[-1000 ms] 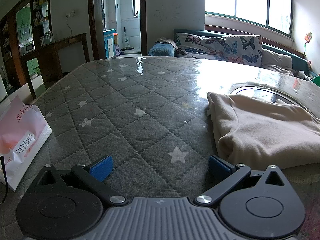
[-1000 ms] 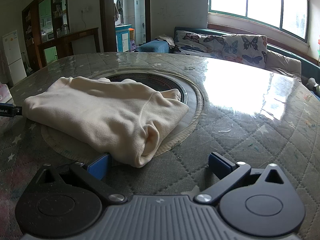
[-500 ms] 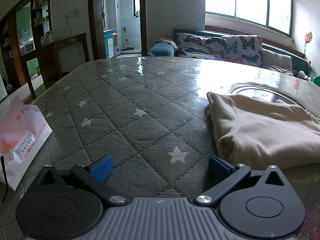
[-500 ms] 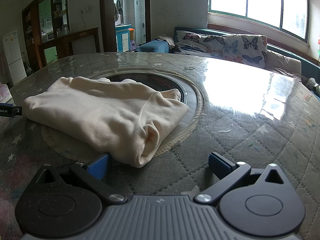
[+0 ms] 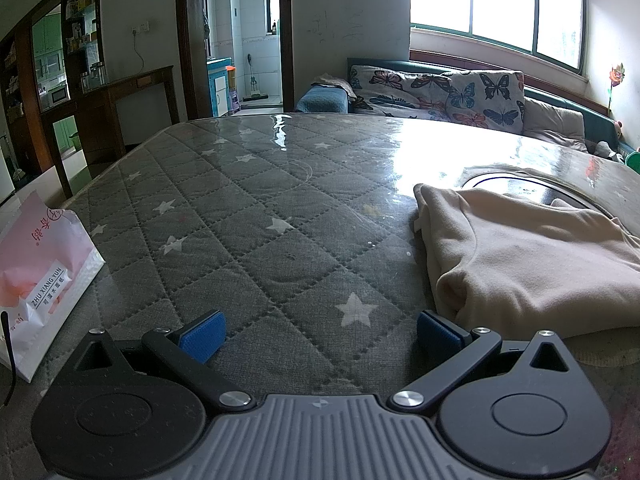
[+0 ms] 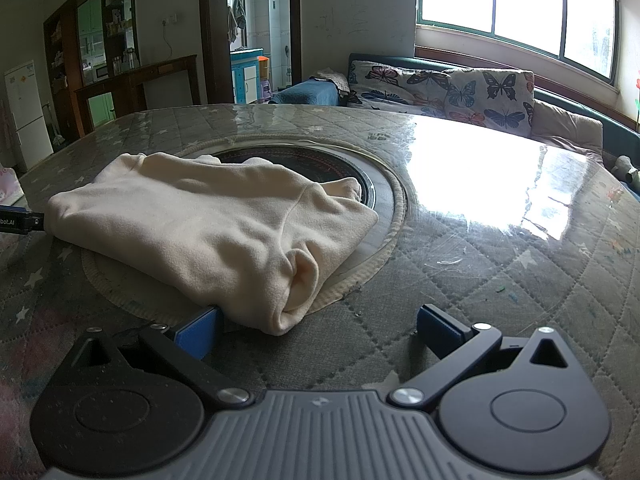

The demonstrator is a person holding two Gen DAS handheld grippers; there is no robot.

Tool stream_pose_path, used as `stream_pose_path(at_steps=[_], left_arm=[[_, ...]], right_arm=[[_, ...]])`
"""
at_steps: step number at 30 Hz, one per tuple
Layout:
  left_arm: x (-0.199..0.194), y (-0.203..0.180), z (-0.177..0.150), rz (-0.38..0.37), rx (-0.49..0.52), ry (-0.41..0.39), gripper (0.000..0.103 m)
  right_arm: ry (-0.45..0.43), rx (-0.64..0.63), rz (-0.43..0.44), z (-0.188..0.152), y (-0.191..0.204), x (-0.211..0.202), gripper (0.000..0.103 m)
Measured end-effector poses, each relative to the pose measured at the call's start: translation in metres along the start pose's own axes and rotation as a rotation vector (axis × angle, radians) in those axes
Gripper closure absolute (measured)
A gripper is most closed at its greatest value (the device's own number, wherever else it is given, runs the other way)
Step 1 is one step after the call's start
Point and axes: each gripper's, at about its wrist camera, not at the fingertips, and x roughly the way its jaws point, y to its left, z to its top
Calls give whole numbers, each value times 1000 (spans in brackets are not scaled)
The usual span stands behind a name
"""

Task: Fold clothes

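Observation:
A cream garment (image 5: 532, 264) lies folded into a thick bundle on the grey quilted table (image 5: 248, 216), partly over a round dark inset. In the left wrist view it sits at the right, just beyond my open left gripper (image 5: 320, 334), whose right pad is close to its near edge. In the right wrist view the same garment (image 6: 216, 228) fills the left centre. My right gripper (image 6: 318, 330) is open with the bundle's near corner just ahead of its left pad, nothing held. The tip of the other gripper (image 6: 18, 220) shows at the garment's far left edge.
A pink and white packet (image 5: 38, 280) lies on the table's left near corner. The round dark inset (image 6: 320, 164) with a cloth ring sits under the garment. A butterfly-print sofa (image 5: 440, 96) stands beyond the table, a wooden counter (image 5: 120, 92) to the left.

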Motion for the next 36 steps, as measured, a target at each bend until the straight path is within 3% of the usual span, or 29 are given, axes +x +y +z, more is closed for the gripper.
stream_pose_path(at_steps=[36], left_arm=[[2, 2, 0, 1, 1, 1, 0]], right_arm=[[0, 1, 1, 0, 0, 1, 0]])
